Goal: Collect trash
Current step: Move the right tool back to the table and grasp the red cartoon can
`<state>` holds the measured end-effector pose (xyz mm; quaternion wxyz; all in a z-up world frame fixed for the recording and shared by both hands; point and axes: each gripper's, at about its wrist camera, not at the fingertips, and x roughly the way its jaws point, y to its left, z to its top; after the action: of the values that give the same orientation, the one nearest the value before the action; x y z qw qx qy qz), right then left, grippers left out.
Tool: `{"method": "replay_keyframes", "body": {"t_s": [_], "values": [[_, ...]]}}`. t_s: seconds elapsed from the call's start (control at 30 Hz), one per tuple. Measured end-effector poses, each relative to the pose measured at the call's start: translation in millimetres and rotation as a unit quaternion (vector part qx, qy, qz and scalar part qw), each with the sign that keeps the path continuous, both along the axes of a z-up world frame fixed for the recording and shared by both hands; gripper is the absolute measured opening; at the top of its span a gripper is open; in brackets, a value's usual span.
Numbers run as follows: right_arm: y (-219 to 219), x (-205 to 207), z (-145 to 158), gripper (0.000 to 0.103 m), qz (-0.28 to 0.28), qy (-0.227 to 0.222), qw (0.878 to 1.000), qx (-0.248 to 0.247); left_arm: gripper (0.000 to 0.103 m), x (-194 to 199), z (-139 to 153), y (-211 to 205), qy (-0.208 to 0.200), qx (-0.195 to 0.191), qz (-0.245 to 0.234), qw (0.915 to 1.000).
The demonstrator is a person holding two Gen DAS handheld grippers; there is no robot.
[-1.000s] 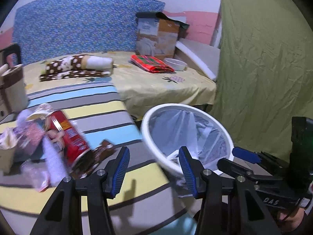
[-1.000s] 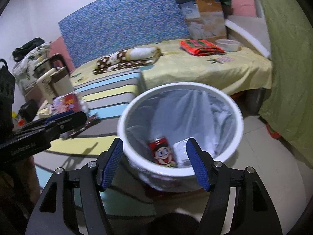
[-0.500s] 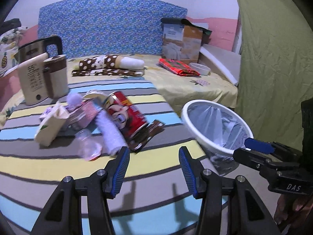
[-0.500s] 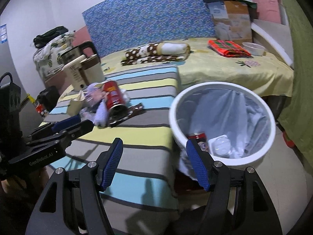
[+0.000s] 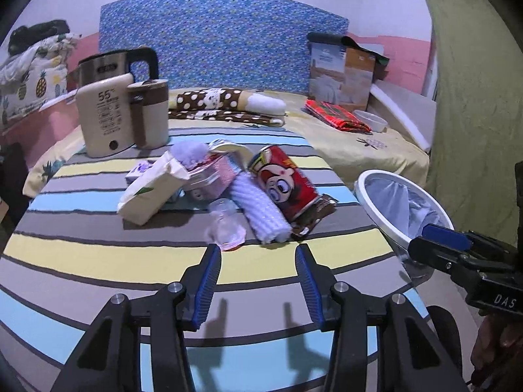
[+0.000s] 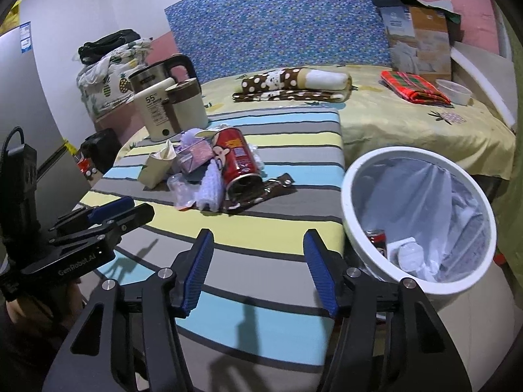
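A striped cloth (image 5: 98,248) covers the table beside a yellow-sheeted bed (image 6: 408,121). Both the left gripper (image 5: 258,277) and the right gripper (image 6: 258,271) have just been closing a little, yet their jaws stand apart with nothing between them. Just ahead lies the trash pile: a red can (image 5: 284,186), a white roll (image 5: 261,209), a carton (image 5: 150,192), wrappers. The bin (image 6: 359,170) already holds what looks like a can and a cup, so most remains.
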<state>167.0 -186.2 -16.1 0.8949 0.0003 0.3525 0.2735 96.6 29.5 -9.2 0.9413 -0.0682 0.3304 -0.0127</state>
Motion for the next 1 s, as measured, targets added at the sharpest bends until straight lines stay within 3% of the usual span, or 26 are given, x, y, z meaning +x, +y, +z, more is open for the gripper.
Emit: {"method": "replay_keyframes", "body": {"t_s": [0.3,0.7,1.0], "values": [[14.5,9.9,-1.7,0.059,0.008,0.004,1.000,-0.005,0.049,17.2,-7.9,21.5,0.010,-0.037,0.017,0.9991],[34.3,39.6,-7.2,0.059,0.021,0.012,1.000,-0.016,0.049,69.3,-30.3,26.6,0.042,-0.053,0.030,0.9973],[56.7,65.8,-14.8,0.059,0.050,0.017,0.998,-0.031,0.048,82.1,-40.4,37.1,0.051,-0.067,0.036,0.9958]]}}
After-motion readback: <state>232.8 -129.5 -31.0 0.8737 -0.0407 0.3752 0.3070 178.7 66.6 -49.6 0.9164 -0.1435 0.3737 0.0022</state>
